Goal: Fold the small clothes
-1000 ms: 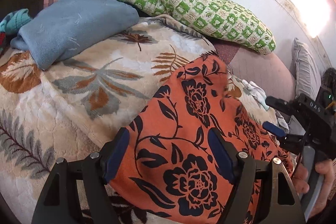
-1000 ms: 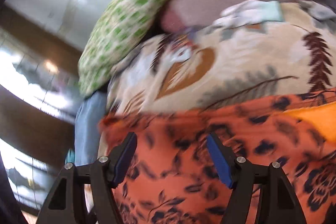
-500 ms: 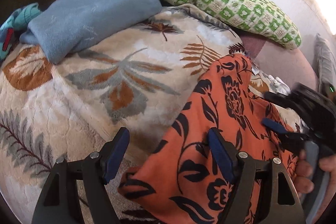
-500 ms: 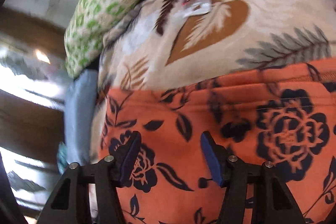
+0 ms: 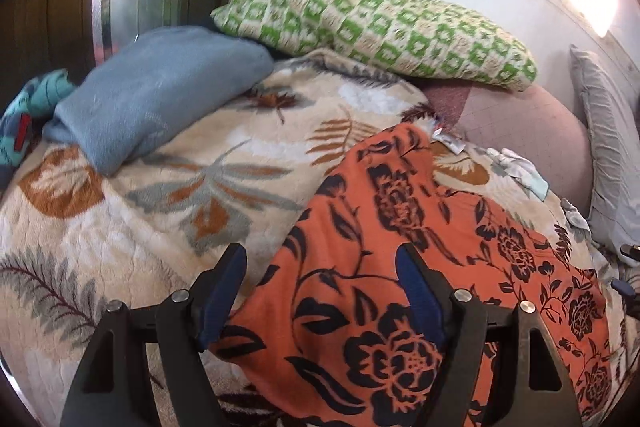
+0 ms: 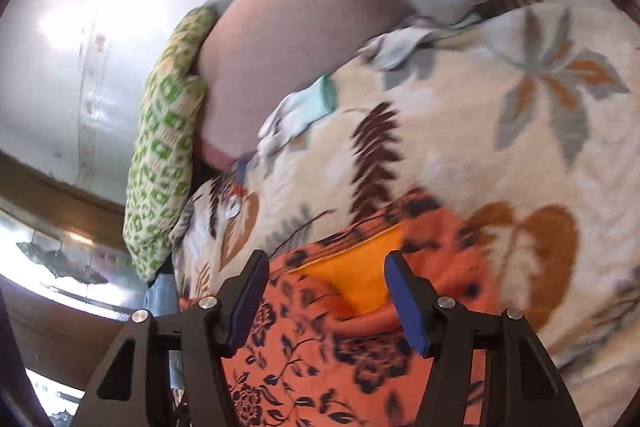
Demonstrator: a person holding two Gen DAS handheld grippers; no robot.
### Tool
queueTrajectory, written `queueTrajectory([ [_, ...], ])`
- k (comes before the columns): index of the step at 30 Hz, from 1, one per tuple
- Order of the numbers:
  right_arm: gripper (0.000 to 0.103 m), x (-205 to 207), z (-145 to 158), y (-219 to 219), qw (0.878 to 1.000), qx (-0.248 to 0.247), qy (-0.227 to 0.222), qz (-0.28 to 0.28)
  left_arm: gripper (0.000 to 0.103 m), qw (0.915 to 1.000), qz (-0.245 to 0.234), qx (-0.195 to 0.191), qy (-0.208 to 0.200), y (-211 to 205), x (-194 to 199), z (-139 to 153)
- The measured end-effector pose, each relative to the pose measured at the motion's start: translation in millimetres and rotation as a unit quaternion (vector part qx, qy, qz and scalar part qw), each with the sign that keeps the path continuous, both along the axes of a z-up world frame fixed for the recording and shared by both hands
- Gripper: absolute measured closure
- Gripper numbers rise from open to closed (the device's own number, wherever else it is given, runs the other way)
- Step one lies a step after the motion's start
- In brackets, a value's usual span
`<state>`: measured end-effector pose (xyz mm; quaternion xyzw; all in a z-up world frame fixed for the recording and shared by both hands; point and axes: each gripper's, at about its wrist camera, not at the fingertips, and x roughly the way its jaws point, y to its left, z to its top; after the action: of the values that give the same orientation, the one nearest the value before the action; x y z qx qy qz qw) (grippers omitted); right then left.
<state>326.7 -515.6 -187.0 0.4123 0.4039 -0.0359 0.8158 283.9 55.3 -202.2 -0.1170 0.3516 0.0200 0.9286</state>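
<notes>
My left gripper (image 5: 320, 291) and right gripper (image 6: 324, 299) both gape over the orange garment (image 5: 400, 267). Neither is clamped on it. A shallow bite risks snagging the blanket (image 5: 160, 211) underneath.

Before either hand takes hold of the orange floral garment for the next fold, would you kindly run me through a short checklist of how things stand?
1. Orange floral garment lies on the leaf-print blanket: ok.
2. Garment flat: not ok, it is rumpled and its plain orange underside shows at one turned-over edge.
3. Left tongs open, no cloth pinched: ok.
4. Right tongs open above the turned-over edge; the jaws have just been closing, then eased apart: ok.
5. Blanket beside the garment free for folding: ok; the blue folded towel and green checked pillow sit apart.
6. Garment's near edge: cannot tell, out of frame.
</notes>
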Motion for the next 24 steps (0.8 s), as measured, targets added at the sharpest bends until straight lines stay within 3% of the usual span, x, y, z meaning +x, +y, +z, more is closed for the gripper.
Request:
queueTrajectory([
  [4, 0.040, 20.9, -7.0, 8.3, 0.999, -0.011, 0.033, 0.035, 0.026, 0.9992, -0.026, 0.025, -0.016, -18.4, -0.2, 1.2],
  [8, 0.040, 38.7, -3.2, 27.8, 0.984, -0.148, 0.082, 0.054, 0.026, 0.9980, -0.032, 0.053, -0.012, -28.9, 1.8, -1.8],
  [10, 0.040, 46.0, -11.1, 26.8, 0.977, -0.170, 0.117, 0.044, 0.026, 0.9982, -0.031, 0.051, -0.013, -29.6, 1.7, -2.1],
  [14, 0.061, 60.5, -22.3, 30.7, 0.967, -0.194, 0.161, 0.045, 0.026, 0.9982, -0.034, 0.048, -0.012, -31.1, 1.9, -3.0],
  [17, 0.064, 71.1, -27.9, 39.6, 0.954, -0.229, 0.187, 0.051, 0.026, 0.9980, -0.040, 0.048, -0.014, -31.3, 0.8, -2.2],
  [22, 0.066, 81.0, -37.3, 53.7, 0.918, -0.301, 0.247, 0.070, 0.026, 0.9984, -0.041, 0.036, -0.013, -27.4, 1.4, -0.8],
  [24, 0.081, 80.1, -38.3, 55.0, 0.910, -0.313, 0.260, 0.080, 0.026, 0.9985, -0.042, 0.034, -0.012, -27.0, 1.7, -0.5],
])
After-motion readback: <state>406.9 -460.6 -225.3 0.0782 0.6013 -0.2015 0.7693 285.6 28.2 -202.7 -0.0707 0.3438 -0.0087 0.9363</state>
